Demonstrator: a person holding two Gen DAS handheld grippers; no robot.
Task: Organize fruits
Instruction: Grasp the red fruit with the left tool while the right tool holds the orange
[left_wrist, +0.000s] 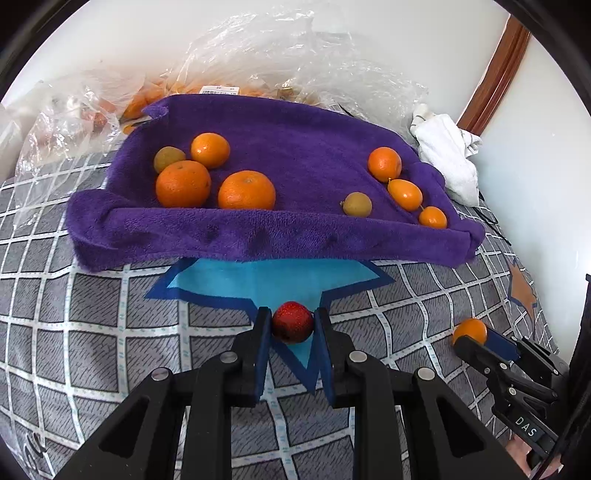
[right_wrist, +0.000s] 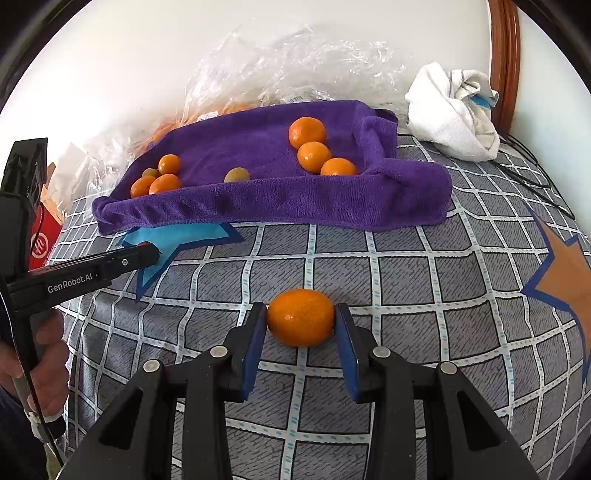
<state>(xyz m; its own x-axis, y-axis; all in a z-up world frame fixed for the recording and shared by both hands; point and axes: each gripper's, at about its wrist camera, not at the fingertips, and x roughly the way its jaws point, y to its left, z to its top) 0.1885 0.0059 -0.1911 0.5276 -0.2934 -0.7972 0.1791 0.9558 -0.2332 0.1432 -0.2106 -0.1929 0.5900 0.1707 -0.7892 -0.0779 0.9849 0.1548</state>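
My left gripper (left_wrist: 293, 323) is shut on a small red fruit (left_wrist: 292, 322), held over the checked bedspread just in front of the purple towel (left_wrist: 277, 229). My right gripper (right_wrist: 300, 318) is shut on a small orange fruit (right_wrist: 300, 317); it also shows in the left wrist view (left_wrist: 470, 329). On the towel, several oranges (left_wrist: 183, 183) and a brownish fruit (left_wrist: 168, 158) lie at the left. An orange (left_wrist: 384, 164), two small oval orange fruits (left_wrist: 405, 194) and another brownish fruit (left_wrist: 357, 204) lie at the right.
Clear plastic bags (left_wrist: 280, 55) with more fruit lie behind the towel against the wall. A crumpled white cloth (right_wrist: 452, 110) sits at the back right beside a wooden post (right_wrist: 502, 55). A red box (right_wrist: 42, 240) stands at the left.
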